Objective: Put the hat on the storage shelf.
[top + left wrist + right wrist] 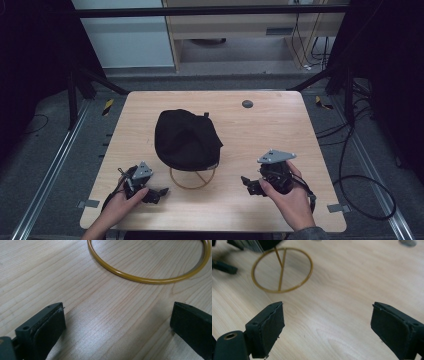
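Both grippers [161, 191] [246, 181] agape beside hat stand [192, 179]

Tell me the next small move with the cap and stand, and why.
Probably bring both tongs up and inward to the cap's sides. The left tongs and right tongs sit low on the table, open and holding nothing, on either side of the stand's gold ring. The cap sits on the stand above them, untouched.

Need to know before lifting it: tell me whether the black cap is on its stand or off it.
On. The black cap sits atop the gold wire stand, whose ring base rests on the table under it; neither gripper touches it.
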Demonstrator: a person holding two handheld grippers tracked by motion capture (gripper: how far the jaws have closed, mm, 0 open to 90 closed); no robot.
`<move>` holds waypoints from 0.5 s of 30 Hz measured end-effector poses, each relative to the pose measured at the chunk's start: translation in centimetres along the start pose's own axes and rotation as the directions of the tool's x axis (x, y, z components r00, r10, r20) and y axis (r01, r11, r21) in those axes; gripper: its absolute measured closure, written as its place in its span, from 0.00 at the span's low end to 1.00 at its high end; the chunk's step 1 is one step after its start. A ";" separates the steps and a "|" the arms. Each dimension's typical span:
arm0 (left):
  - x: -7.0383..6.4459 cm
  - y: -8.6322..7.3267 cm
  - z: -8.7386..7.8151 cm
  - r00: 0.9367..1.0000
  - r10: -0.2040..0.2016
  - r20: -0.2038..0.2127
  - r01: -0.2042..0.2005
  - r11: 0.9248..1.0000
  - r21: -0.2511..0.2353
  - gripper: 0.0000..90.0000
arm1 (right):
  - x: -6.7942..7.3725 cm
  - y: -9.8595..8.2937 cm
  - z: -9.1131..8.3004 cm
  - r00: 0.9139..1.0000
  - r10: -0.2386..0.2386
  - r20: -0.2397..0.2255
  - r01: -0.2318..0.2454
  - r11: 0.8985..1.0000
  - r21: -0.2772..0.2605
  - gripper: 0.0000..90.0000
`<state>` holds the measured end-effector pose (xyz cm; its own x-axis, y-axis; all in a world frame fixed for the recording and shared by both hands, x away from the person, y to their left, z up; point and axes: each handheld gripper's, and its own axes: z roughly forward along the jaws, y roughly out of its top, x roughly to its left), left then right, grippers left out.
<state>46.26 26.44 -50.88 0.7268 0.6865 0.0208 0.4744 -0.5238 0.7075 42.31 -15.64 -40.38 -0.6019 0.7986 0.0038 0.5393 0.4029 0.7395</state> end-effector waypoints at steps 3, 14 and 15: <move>0.0 0.0 0.0 1.000 0.000 0.000 0.000 1.000 0.000 0.00 | 0.0 -1.1 1.2 1.000 0.013 -0.006 -0.013 1.000 0.020 0.13; 0.0 0.0 0.0 1.000 0.001 0.001 -0.001 1.000 0.000 0.00 | -0.6 -3.4 5.2 0.997 0.073 -0.017 -0.072 0.995 0.063 0.13; 0.0 0.0 0.0 1.000 0.001 0.001 -0.001 1.000 0.000 0.00 | -0.7 -3.6 5.6 0.996 0.084 -0.016 -0.083 0.995 0.063 0.13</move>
<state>46.23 26.45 -50.88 0.7274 0.6858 0.0208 0.4739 -0.5241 0.7076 44.08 -15.16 -46.82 -0.5641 0.8221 0.0768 0.6234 0.3630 0.6925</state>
